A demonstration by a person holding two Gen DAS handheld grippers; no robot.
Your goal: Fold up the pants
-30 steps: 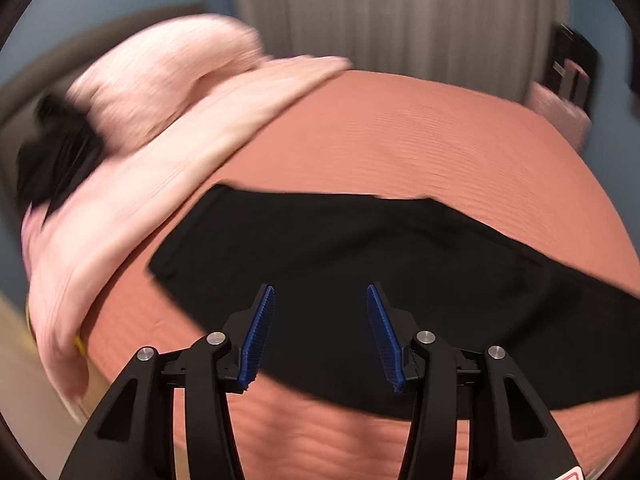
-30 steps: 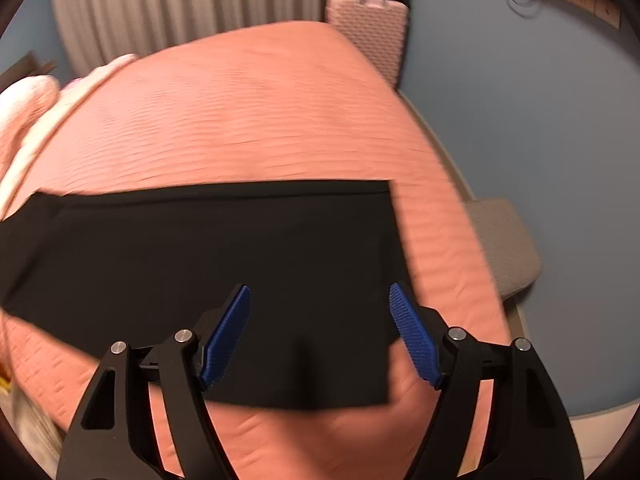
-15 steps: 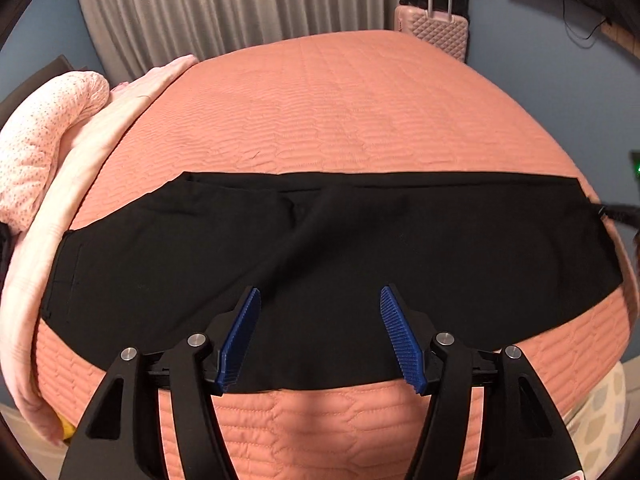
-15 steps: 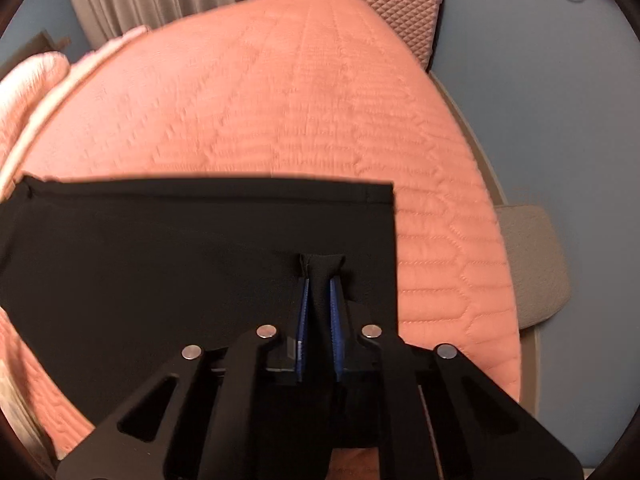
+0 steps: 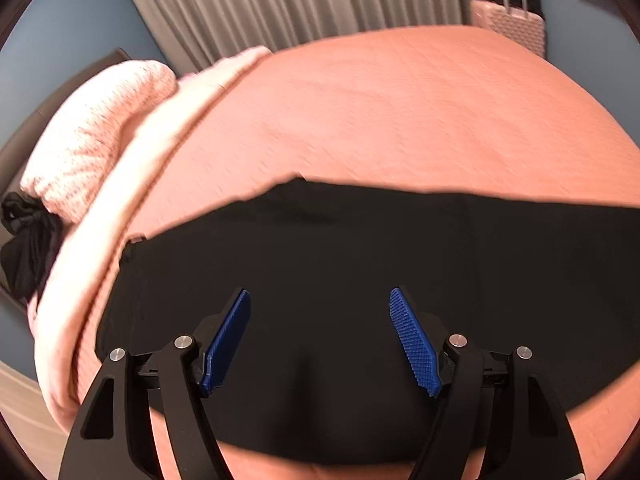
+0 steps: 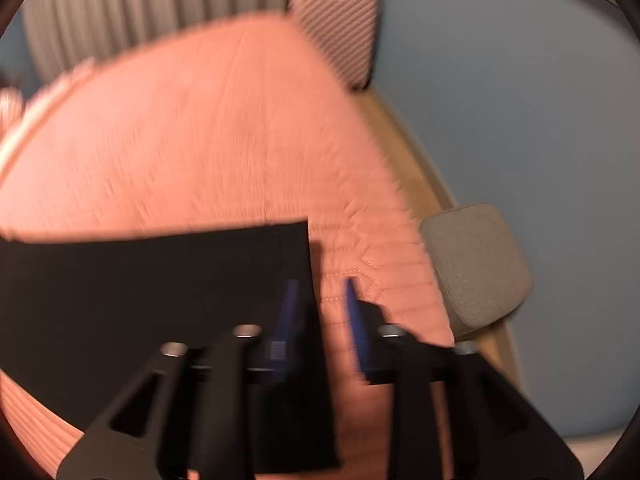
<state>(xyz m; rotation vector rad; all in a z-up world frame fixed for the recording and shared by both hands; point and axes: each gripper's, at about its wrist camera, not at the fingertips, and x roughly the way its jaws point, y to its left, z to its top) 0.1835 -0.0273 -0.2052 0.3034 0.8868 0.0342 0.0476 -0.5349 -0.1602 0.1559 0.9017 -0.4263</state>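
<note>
Black pants (image 5: 340, 260) lie flat across the near side of a salmon quilted bed (image 5: 400, 112). My left gripper (image 5: 320, 320) is open and empty, low over the waist end of the pants. In the blurred right wrist view the leg-hem end of the pants (image 6: 160, 288) lies flat on the bed (image 6: 192, 128). My right gripper (image 6: 320, 292) is partly open at the hem's right edge, with its left finger (image 6: 289, 300) over the cloth and its right finger (image 6: 354, 304) over the bedspread. It holds nothing.
A pink blanket and pillow (image 5: 100, 148) lie along the bed's left side, with a dark garment (image 5: 24, 240) beyond. A pink suitcase (image 5: 508, 28) stands at the far wall by grey curtains (image 5: 300, 0). A grey stool (image 6: 476, 268) stands right of the bed.
My right gripper was shut on a pinch of the hem half a second ago; now it has opened and shifted right. My left gripper has moved left toward the waist, staying open.
</note>
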